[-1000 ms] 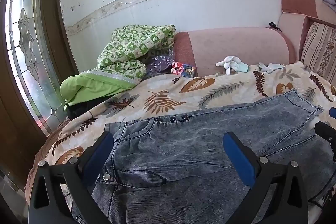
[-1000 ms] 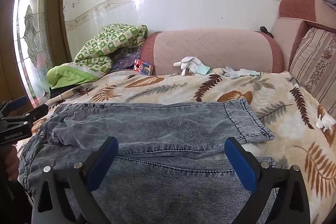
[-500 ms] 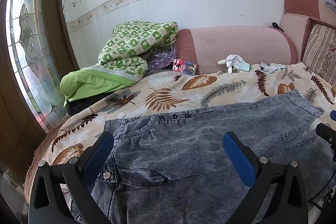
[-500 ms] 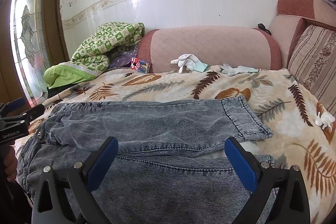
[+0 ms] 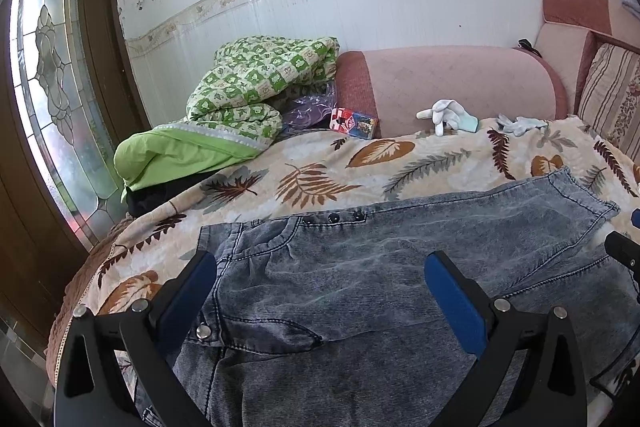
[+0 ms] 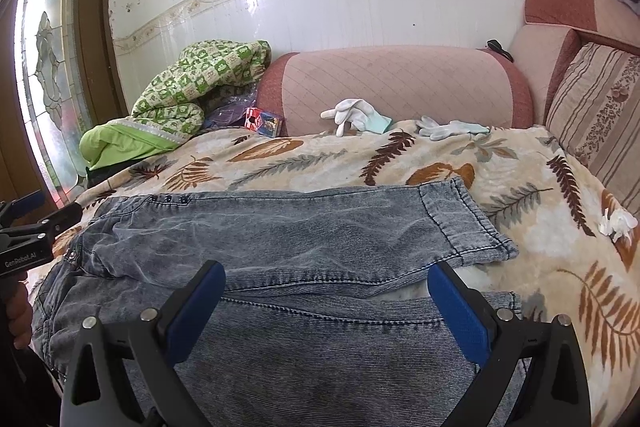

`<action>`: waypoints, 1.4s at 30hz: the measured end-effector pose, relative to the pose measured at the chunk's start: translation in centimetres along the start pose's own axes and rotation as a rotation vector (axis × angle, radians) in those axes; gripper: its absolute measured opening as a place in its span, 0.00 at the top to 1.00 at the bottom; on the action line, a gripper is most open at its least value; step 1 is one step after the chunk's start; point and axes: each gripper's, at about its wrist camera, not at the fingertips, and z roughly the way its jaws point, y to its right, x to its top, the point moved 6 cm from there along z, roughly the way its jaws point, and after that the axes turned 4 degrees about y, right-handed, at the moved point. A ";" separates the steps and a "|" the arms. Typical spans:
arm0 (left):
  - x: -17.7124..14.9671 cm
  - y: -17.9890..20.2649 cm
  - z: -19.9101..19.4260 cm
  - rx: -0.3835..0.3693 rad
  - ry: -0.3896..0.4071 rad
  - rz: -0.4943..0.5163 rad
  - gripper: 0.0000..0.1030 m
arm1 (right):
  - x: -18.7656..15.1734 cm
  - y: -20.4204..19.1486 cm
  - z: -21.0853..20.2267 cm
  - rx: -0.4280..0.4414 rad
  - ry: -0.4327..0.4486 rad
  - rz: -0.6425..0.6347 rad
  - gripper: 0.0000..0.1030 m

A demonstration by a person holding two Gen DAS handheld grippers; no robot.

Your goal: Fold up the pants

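Grey acid-wash denim pants (image 5: 360,267) lie flat on a leaf-print blanket (image 5: 320,167), waist to the left, leg hems to the right, one leg laid over the other. My left gripper (image 5: 320,291) is open and empty, raised above the waist end. My right gripper (image 6: 326,301) is open and empty above the leg end of the pants (image 6: 280,239). The left gripper also shows at the left edge of the right wrist view (image 6: 28,227).
A green quilt (image 5: 248,99) and a small box (image 5: 354,123) lie at the back left. White gloves (image 5: 448,111) lie by the pink bolster (image 5: 460,83). A striped cushion (image 6: 596,119) stands right. A glass door (image 5: 48,87) is left.
Both grippers have drawn back and up a little from the pants, so more of the blanket and wall shows. Both stay open. The pants have not moved.
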 end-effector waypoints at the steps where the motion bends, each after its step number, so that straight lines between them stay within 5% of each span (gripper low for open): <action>1: 0.0 0.0 0.0 0.000 0.000 -0.001 0.00 | 0.0 0.0 0.0 0.000 0.000 -0.001 0.01; 30: -0.4 -0.4 0.6 0.009 -0.017 0.010 0.00 | -0.2 0.2 0.2 -0.010 -0.018 0.004 0.01; 42: -1.8 -6.5 8.4 -0.004 -0.276 -0.167 0.00 | 2.3 6.8 5.6 -0.016 -0.161 0.170 0.01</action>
